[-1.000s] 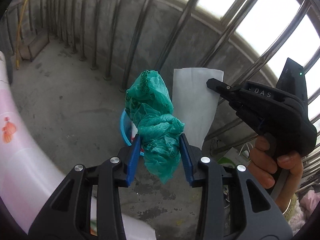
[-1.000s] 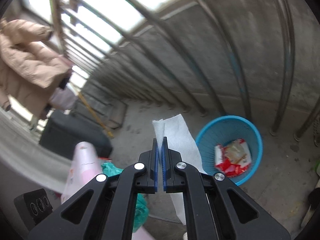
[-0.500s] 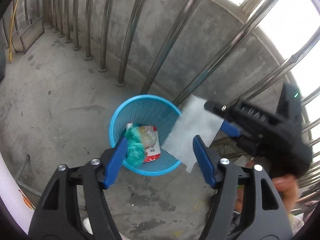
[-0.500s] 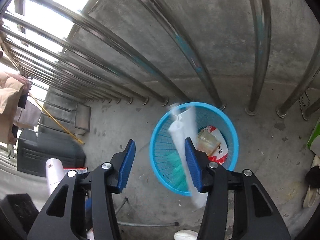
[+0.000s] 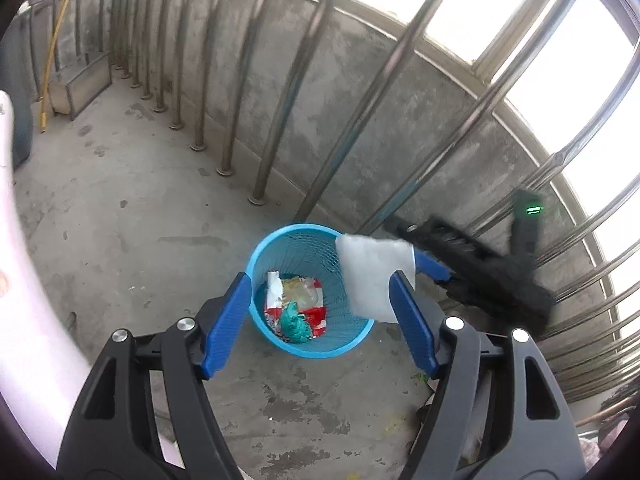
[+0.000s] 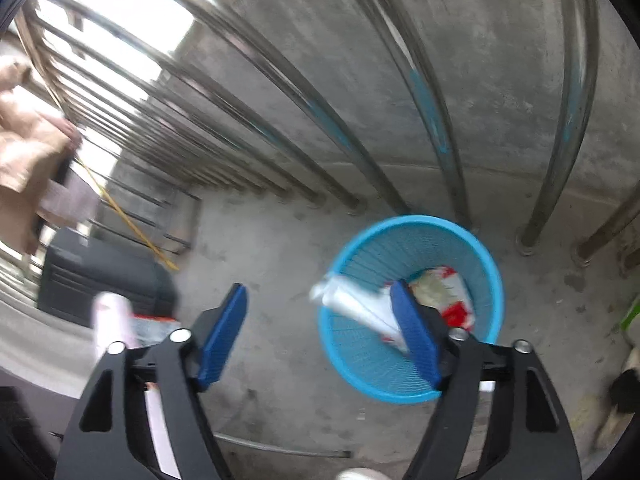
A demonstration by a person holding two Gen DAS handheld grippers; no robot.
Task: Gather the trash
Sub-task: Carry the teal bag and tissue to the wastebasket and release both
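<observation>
A blue mesh waste basket (image 5: 312, 350) stands on the concrete floor by the railing; it also shows in the right wrist view (image 6: 486, 252). Inside lie a red-and-white wrapper (image 5: 300, 294) and a crumpled green plastic bag (image 5: 294, 326). My left gripper (image 5: 320, 324) is open and empty above the basket. My right gripper (image 6: 324, 334) is open; a white paper towel (image 6: 360, 310) hangs against its right pad over the basket, also seen in the left wrist view (image 5: 372, 276).
Steel railing bars (image 5: 272, 92) and a concrete wall run behind the basket. A pink-white rounded edge (image 5: 24, 280) is at the left. A dark box (image 6: 100, 276) and a yellow pole (image 6: 128, 220) stand at far left.
Both grippers opened. The green bag dropped from my left gripper into the basket. The white paper towel came loose from my right gripper and now hangs over the basket.
</observation>
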